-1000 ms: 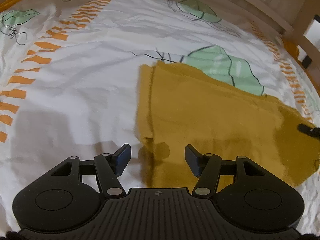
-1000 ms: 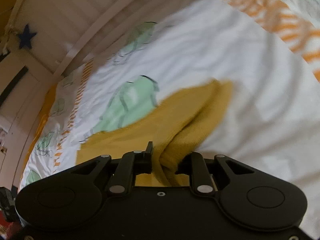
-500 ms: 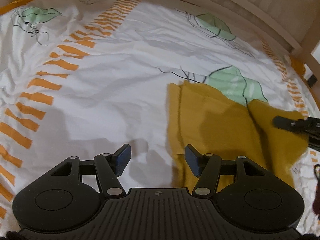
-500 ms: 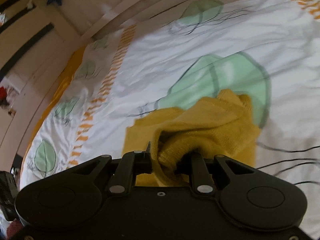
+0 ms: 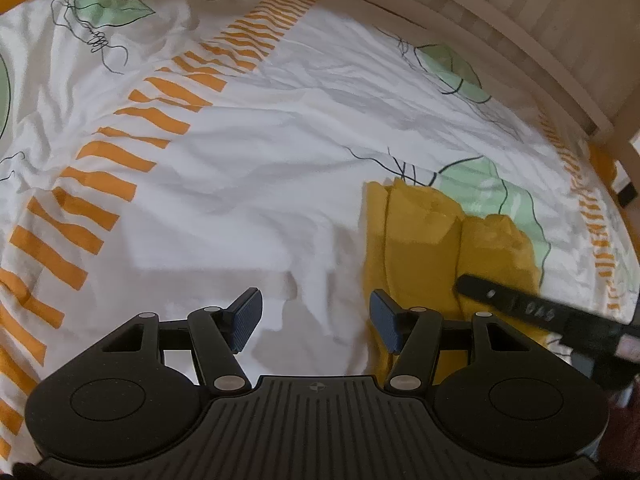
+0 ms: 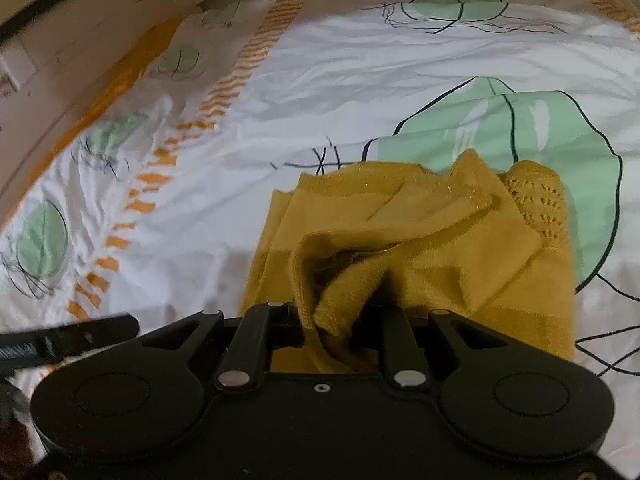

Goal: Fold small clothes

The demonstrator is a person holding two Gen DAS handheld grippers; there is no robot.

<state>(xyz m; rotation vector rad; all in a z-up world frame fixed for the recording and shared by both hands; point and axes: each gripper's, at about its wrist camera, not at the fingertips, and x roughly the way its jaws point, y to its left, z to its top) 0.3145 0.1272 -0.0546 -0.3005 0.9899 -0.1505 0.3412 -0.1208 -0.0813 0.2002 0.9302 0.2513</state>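
Observation:
A small mustard-yellow knit garment (image 5: 420,240) lies partly folded on the white bed cover. My left gripper (image 5: 316,316) is open and empty, just left of the garment's near edge, with its right finger over the edge. My right gripper (image 6: 336,320) is shut on a bunched fold of the garment (image 6: 400,240) and holds it over the flat part. The right gripper also shows in the left wrist view (image 5: 520,304) as a dark bar over the garment's right side.
The bed cover (image 5: 240,160) is white with orange dashes and green leaf prints, and wrinkled. A pale wooden bed rail (image 5: 500,28) runs along the far side. The left gripper's edge shows in the right wrist view (image 6: 60,340).
My right gripper has carried the garment's right edge leftward over the rest, making it narrower. My left gripper has drawn back and left, off the garment.

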